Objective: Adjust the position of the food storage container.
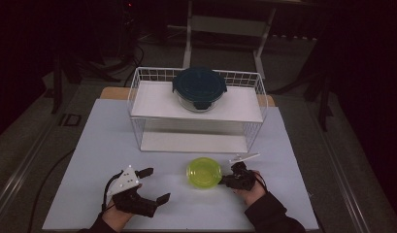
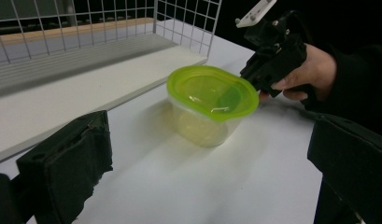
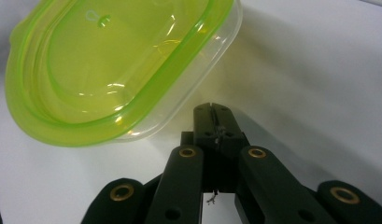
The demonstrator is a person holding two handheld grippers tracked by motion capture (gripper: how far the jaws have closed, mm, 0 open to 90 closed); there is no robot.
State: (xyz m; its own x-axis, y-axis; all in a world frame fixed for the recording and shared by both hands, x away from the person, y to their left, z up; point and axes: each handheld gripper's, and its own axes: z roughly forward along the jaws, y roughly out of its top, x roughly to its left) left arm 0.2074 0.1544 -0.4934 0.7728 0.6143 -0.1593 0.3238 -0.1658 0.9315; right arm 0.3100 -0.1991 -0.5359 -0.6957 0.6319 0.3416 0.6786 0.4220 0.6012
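A clear plastic tub with a lime-green lid [image 1: 204, 172] stands on the white table in front of the wire rack. My right gripper [image 1: 224, 181] is shut with nothing between its jaws, and its tip sits right by the tub's right side. In the right gripper view the closed tip [image 3: 212, 112] is just under the tub's [image 3: 118, 65] lid rim; I cannot tell whether it touches. My left gripper [image 1: 155, 184] rests open at the front left, well apart from the tub. Its wide jaws [image 2: 209, 140] frame the tub [image 2: 209, 100] and the right gripper [image 2: 256, 84].
A white wire rack [image 1: 138, 97] with two shelves stands at the back of the table [image 1: 104, 155]. A glass bowl with a dark blue lid [image 1: 199, 87] sits on its top shelf. The rack's lower shelf [image 2: 86, 88] lies close behind the tub.
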